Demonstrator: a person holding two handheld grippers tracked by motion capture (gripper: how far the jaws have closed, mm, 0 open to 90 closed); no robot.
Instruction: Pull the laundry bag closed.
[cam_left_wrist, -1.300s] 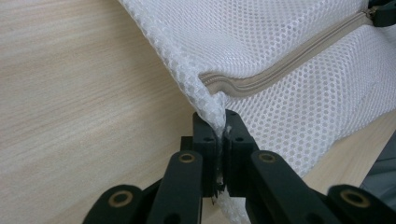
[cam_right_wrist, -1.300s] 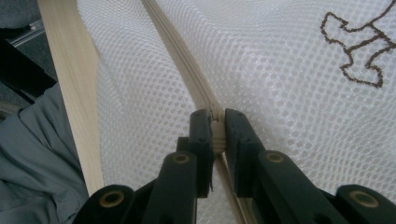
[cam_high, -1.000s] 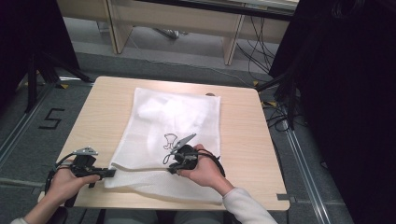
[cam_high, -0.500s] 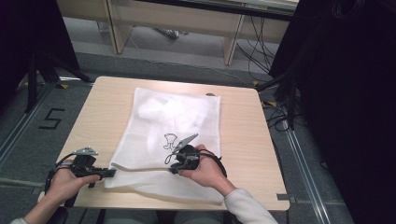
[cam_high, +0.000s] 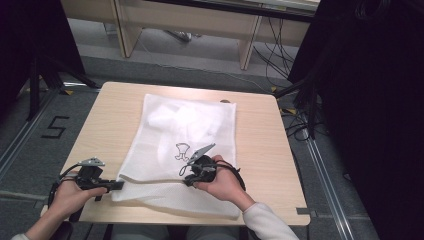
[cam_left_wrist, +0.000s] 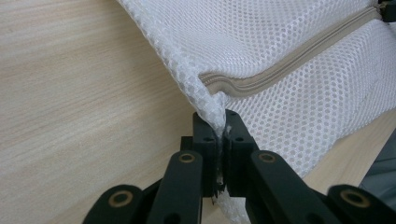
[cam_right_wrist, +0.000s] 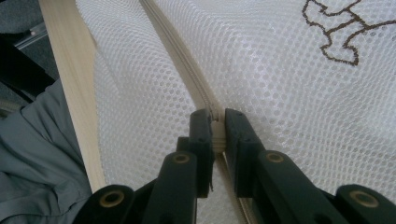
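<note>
Looking down from the high view, a pale wood-grain rectangular counter (cam_high: 110, 120) sits on a grey carpeted floor (cam_high: 45, 145) with a black "5" marking (cam_high: 54, 127) off to its left side. Behind it stands a light wooden desk frame (cam_high: 185, 20) with loose black cables (cam_high: 272, 60) trailing under it, and dark black curtains (cam_high: 370, 100) close in the right side, with more dark drape at the far left.

Spread over the middle of the counter is a white mesh zippered laundry bag (cam_high: 185, 130), lying flat with its near edge hanging close to the person's side. It has a small dark brown outline print (cam_high: 182, 151) near the centre and a beige zipper (cam_left_wrist: 299, 60) running along the near part.

The left gripper (cam_left_wrist: 217, 140) has its fingers pinched tight on the bag's near-left corner, mesh bunched between them. The right gripper (cam_right_wrist: 215, 128) is clamped closed right on the zipper line, apparently on the slider, though it's too hidden to be sure. In the right gripper view, a grey sleeve or trouser cloth (cam_right_wrist: 37, 163) shows past the counter edge.
</note>
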